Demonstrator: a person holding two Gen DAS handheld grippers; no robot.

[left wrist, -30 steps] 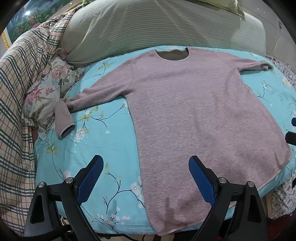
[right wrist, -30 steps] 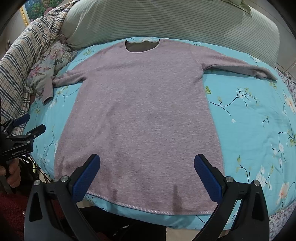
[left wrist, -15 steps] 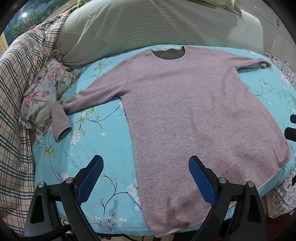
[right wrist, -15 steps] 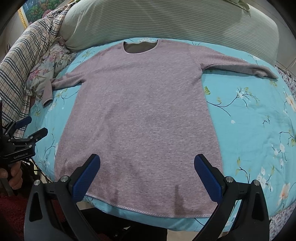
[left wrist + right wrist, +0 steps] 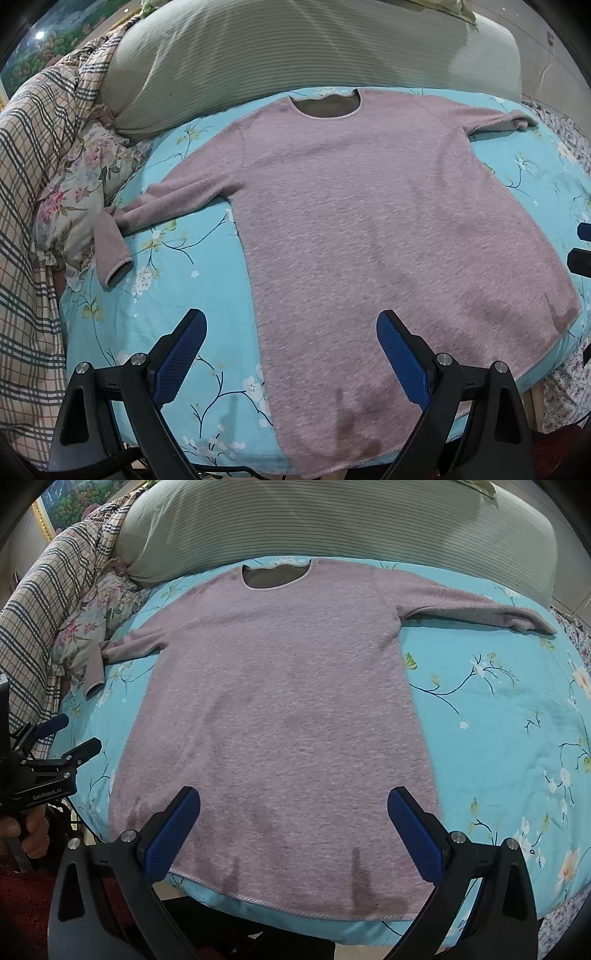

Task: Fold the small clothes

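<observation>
Pre-fold: mauve sweater [image 5: 280, 701] flat on the bed [image 5: 517, 720], neck toward the pillow [image 5: 332, 528], left claw [image 5: 290, 354] and right claw [image 5: 293, 830] both spread wide, empty, near hem; next likely pinching a sleeve inward.

- In the left wrist view, the right gripper [image 5: 583, 251] is cut by the picture's right edge; only two finger ends show.
- The framed picture [image 5: 62, 502] is cropped by the fisheye rim in the right wrist view.
- The hand [image 5: 31, 832] on the left gripper [image 5: 61, 734] is partly out of frame.
- The sweater [image 5: 280, 716] covers the bedsheet's [image 5: 498, 709] middle.
</observation>
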